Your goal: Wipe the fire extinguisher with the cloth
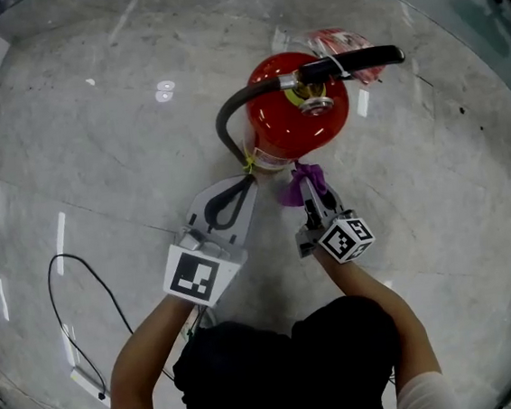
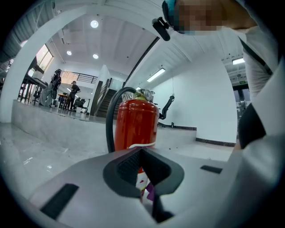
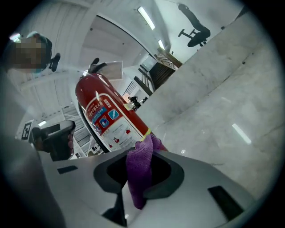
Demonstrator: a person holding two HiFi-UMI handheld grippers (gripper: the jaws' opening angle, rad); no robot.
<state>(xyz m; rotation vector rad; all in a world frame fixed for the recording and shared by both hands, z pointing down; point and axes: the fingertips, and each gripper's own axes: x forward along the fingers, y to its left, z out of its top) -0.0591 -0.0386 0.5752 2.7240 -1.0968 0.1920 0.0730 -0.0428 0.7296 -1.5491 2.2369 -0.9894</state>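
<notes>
Fingers (image 3: 202,176) of right gripper (image 1: 310,191) clenched on cloth (image 3: 139,171); upright fire extinguisher (image 1: 295,104) base dead ahead; left gripper (image 1: 249,181) closed empty, alongside.

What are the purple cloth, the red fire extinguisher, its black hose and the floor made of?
The cloth looks like soft, fuzzy fabric, maybe microfibre: its surface is nubbly and it droops. The fire extinguisher looks like painted metal: smooth, glossy red with reflections. Its hose seems black rubber, since it curves. The floor looks like polished stone or concrete: grey, mottled, mirroring lights.
</notes>
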